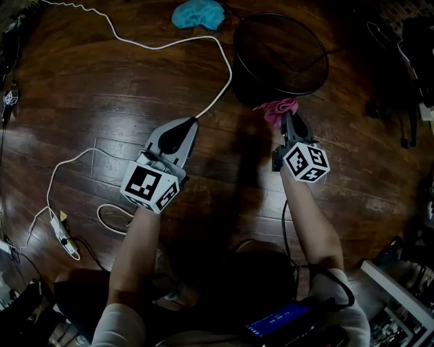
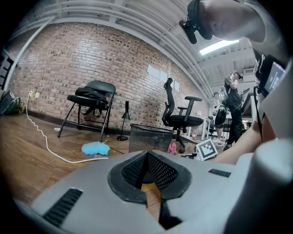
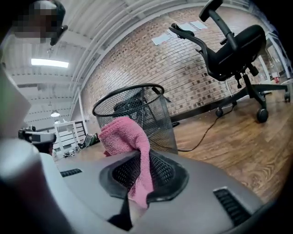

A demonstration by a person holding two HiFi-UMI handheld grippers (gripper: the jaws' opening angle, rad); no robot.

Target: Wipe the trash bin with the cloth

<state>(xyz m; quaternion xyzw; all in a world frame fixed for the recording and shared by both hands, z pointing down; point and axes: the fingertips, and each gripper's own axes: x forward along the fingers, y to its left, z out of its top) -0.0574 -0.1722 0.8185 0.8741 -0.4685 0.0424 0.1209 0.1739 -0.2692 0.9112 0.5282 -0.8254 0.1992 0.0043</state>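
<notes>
Head view: wood floor (image 1: 102, 95), seen from above.

- Bin (image 1: 281, 57): black wire mesh, round, upright on the floor at upper right.
- Cloth (image 1: 277, 108): pink, bunched, at the bin's near outer wall. Whether it touches the mesh cannot be told.
- Right gripper (image 1: 289, 120): points at the bin. Right gripper view shows its jaws clamped on the cloth, one fold hanging down between them and the rest bulging above, the bin just behind.
- Left gripper (image 1: 192, 122): well apart from the bin, to its left, above bare floor. Left gripper view shows its jaws pressed together with nothing between them.
- Blue rag (image 1: 198, 13): crumpled on the floor, left of the bin.
- Cable (image 1: 135, 44): white, snaking across the floor past the left gripper's tip to a power strip (image 1: 62, 234) at lower left.
- Office chair (image 3: 233, 50): black, on casters, before a brick wall (image 3: 151, 59).
- Folding chair (image 2: 91, 98): black, by the same wall.
</notes>
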